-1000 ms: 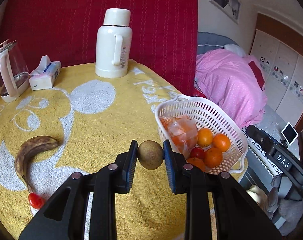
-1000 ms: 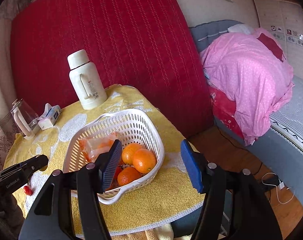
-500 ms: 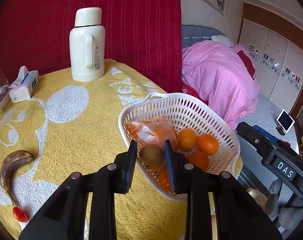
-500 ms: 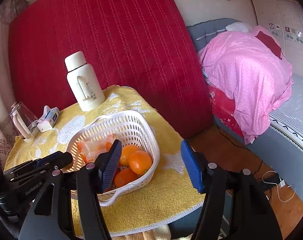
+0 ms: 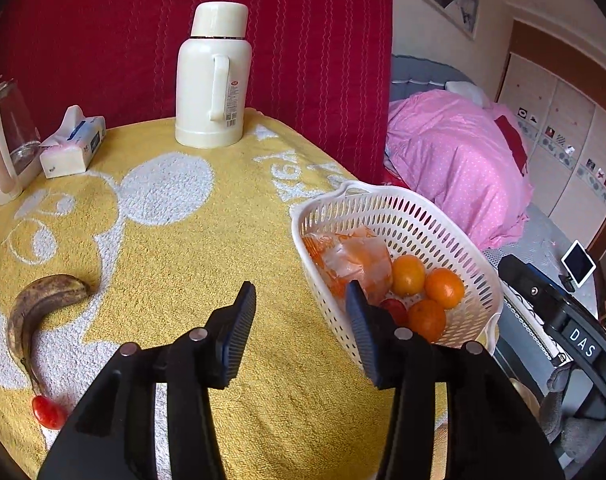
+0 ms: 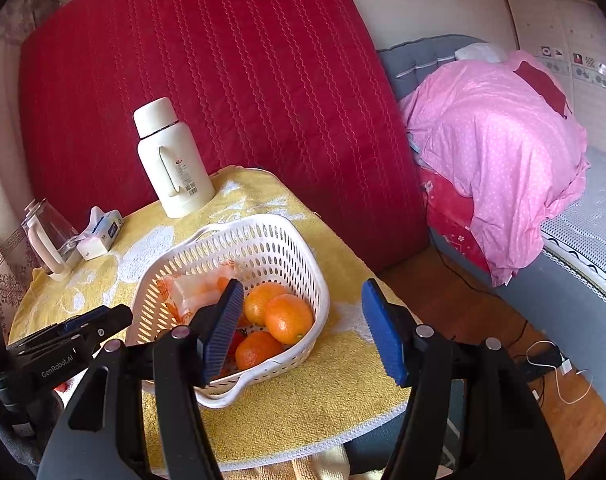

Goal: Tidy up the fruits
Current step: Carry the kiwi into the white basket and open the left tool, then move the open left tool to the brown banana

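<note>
**Left tongs empty beside the fruit basket**

Our left gripper (image 5: 299,308) hangs over the yellow towel (image 5: 175,248) with its jaws parted; they have just been opening, and nothing sits between the pads. Its right finger overlaps the near wall of the white basket (image 5: 463,248) in the left wrist view. Our right gripper (image 6: 303,320) hovers at the near side of the same basket, jaws spread wide and empty, its left finger overlapping the basket's inside in our view.

Inside the basket we see three oranges (image 5: 443,288) bunched together, a small red fruit (image 5: 397,310) beside them, and a clear plastic bag of orange pieces (image 5: 351,256) leaning against the left wall. The brownish round fruit we cannot make out in either view; the fingers cover part of the basket floor.

Out on the towel, well apart from the basket, lies a very brown banana (image 5: 39,304), curved, with its stem pointing toward us. Just past the stem tip rests a cherry tomato (image 5: 47,412).

At the far edge of the table stands a cream thermos (image 5: 211,80), upright, handle facing us. To its left are a tissue pack (image 5: 73,148) and a glass kettle (image 5: 7,140), close together. Behind them hangs a red quilted cloth (image 5: 103,40).
</note>
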A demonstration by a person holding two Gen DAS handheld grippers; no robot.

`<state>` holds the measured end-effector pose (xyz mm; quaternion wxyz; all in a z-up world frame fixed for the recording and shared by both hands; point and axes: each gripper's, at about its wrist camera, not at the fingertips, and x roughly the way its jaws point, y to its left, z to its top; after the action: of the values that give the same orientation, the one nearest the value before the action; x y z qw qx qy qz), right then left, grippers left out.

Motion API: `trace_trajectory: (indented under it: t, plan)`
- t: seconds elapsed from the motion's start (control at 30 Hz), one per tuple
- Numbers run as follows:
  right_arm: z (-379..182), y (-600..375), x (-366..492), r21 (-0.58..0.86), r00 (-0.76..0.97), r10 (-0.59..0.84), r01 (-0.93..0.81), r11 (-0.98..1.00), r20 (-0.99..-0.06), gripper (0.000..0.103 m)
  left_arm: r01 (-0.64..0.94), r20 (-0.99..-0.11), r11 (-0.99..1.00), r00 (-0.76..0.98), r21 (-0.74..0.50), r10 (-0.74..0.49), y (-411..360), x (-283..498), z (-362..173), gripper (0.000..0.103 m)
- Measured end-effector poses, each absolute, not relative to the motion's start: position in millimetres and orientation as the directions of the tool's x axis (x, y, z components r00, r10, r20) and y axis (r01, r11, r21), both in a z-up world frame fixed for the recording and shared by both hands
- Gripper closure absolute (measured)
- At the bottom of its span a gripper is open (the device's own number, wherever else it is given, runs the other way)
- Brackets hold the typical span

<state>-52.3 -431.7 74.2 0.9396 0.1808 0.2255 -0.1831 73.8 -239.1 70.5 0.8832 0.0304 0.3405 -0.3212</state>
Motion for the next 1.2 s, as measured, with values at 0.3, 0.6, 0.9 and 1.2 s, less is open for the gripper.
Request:
trace_trajectory:
  t: [0.3, 0.6, 0.9, 1.2]
  plan:
    - [78.2, -425.8, -56.2, 0.263, 0.842, -0.248, 0.407, 0.875, -0.478, 0.040, 0.558, -0.618, 0.812, 0.581, -0.170, -0.529, -224.3, 71.7, 70.6, 0.044]
    - [82.3, -411.9, -58.2, 0.263, 0.860, -0.209, 0.360, 0.895, -0.466, 0.040, 0.499, -0.617, 0.851, 0.621, -0.164, -0.483, -197.3, 80.4, 74.5, 0.043]
    - [82.0, -391.6, -57.8, 0.260, 0.870, -0.154, 0.303, 0.917, -0.469, 0.040, 0.424, -0.618, 0.892, 0.663, -0.155, -0.423, -158.1, 91.1, 76.8, 0.043]
    - [79.1, -372.1, -56.5, 0.257, 0.871, -0.104, 0.253, 0.933, -0.479, 0.040, 0.332, -0.618, 0.930, 0.701, -0.159, -0.356, -108.8, 102.2, 75.5, 0.043]
